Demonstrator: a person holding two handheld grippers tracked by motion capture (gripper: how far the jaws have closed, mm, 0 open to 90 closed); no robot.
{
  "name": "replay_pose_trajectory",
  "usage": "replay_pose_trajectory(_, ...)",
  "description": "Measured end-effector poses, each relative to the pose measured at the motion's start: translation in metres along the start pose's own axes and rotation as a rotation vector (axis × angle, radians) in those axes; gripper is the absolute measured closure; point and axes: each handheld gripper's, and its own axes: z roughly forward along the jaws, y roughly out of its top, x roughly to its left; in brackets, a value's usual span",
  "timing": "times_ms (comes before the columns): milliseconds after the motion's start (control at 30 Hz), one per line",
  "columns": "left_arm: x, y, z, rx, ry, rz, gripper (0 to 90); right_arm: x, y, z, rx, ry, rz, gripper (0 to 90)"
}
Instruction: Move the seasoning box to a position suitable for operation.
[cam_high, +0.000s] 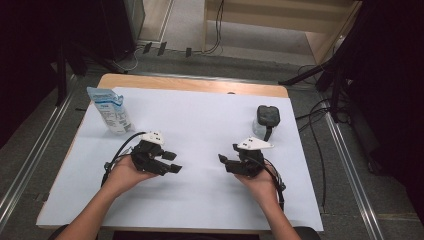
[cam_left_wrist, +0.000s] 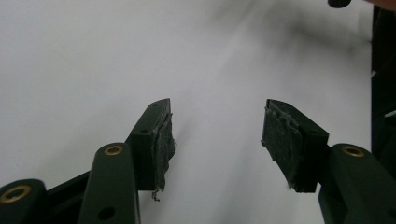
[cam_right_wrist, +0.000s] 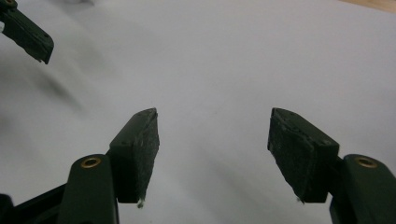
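- Left gripper (cam_high: 171, 162) lower left of centre in high view, held in left hand (cam_high: 121, 174), fingers spread, nothing between them, aimed toward frame centre.
- Right gripper (cam_high: 226, 161) lower right of centre, held in right hand (cam_high: 257, 183), fingers spread, nothing pinched, aimed toward the left gripper.
- Well apart from each other, bare white sheet (cam_high: 200, 125) between the tips.
- White plate on top of each gripper; black cable looping back along each wrist.
- In left gripper view: left gripper (cam_left_wrist: 217, 137) with fingers (cam_left_wrist: 159, 140) wide apart, worn grey pads frayed at the edges, only white sheet (cam_left_wrist: 93, 56) beyond; dark blurred bit at upper right edge, cannot tell what.
- In right gripper view: right gripper (cam_right_wrist: 212, 149) with fingers (cam_right_wrist: 142, 144) wide apart over white sheet (cam_right_wrist: 233, 56); one jaw tip of the other gripper at upper left corner; strip of wooden counter (cam_right_wrist: 373, 4) at upper right corner.
- Blue-and-white pouch (cam_high: 109, 110) standing in upper left of sheet, near left gripper but not touching.
- Clear cup with black lid (cam_high: 266, 121) upper right of sheet, just beyond right gripper.
- Wooden counter (cam_high: 200, 84) edge visible along far side of sheet.
- Grey floor, cables and dark stands around the counter.
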Motion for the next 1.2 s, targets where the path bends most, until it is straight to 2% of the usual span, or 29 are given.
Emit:
replay_pose_trajectory(100,-0.001,0.0,-0.001,-0.007,-0.001,0.012,44.7,0.0,0.0,0.0,-0.001,-0.013,-0.003,34.5)
replay_pose_trajectory(133,-0.001,0.0,-0.002,-0.02,0.007,0.014,44.9,-0.001,0.0,0.0,-0.001,-0.014,0.003,34.9)
replay_pose_trajectory(267,0.0,0.001,0.0,-0.019,0.015,0.01,47.7,-0.006,-0.001,0.0,0.001,-0.01,0.025,36.2)
replay_pose_trajectory(333,0.003,0.002,0.0,-0.018,-0.007,0.001,49.9,-0.011,-0.002,-0.001,0.013,-0.001,0.058,37.9)
replay_pose_trajectory(400,0.005,0.002,0.0,-0.04,-0.014,-0.008,49.8,-0.014,-0.003,-0.003,0.011,-0.014,0.06,37.9)
replay_pose_trajectory(533,0.008,0.002,0.003,-0.036,-0.005,-0.005,49.8,-0.019,-0.005,-0.003,0.012,-0.002,0.087,41.2)
replay_pose_trajectory(600,0.012,0.001,0.006,-0.034,-0.018,-0.018,49.9,-0.022,-0.006,-0.003,0.025,0.005,0.104,43.0)
replay_pose_trajectory(700,0.016,0.001,0.009,-0.038,-0.016,-0.048,50.6,-0.023,-0.007,-0.001,0.031,0.02,0.11,45.8)
replay_pose_trajectory(800,0.016,0.0,0.006,-0.048,-0.009,-0.039,51.2,-0.022,-0.007,-0.001,0.032,0.022,0.113,46.8)
replay_pose_trajectory(833,0.016,0.0,0.005,-0.052,0.003,-0.042,51.1,-0.02,-0.008,0.0,0.037,0.003,0.117,46.8)
replay_pose_trajectory(867,0.016,0.0,0.005,-0.052,0.007,-0.047,51.3,-0.019,-0.009,0.001,0.05,-0.003,0.095,47.7)
replay_pose_trajectory(900,0.016,0.0,0.005,-0.052,0.007,-0.047,52.1,-0.019,-0.009,0.001,0.05,-0.003,0.095,47.7)
replay_pose_trajectory(967,0.016,0.0,0.006,-0.047,0.02,-0.044,53.1,-0.018,-0.01,0.004,0.071,-0.008,0.105,48.4)
replay_pose_trajectory(1000,0.012,0.0,0.006,-0.035,0.031,-0.028,53.1,-0.018,-0.01,0.004,0.085,0.014,0.12,46.7)
replay_pose_trajectory(1033,0.012,0.0,0.006,-0.035,0.031,-0.028,53.0,-0.018,-0.01,0.004,0.085,0.014,0.12,46.7)
replay_pose_trajectory(1067,0.01,0.0,0.005,-0.021,0.039,-0.011,53.0,-0.018,-0.01,0.003,0.083,0.01,0.117,44.2)
replay_pose_trajectory(1100,0.006,0.0,0.005,-0.022,0.036,0.018,52.2,-0.017,-0.01,0.0,0.072,-0.011,0.106,42.5)
replay_pose_trajectory(1167,0.005,0.0,0.005,-0.029,0.032,0.028,52.0,-0.017,-0.01,-0.002,0.062,-0.019,0.099,41.5)
replay_pose_trajectory(1200,0.004,0.001,0.005,-0.041,0.016,0.039,51.1,-0.018,-0.009,-0.004,0.052,-0.032,0.098,40.7)
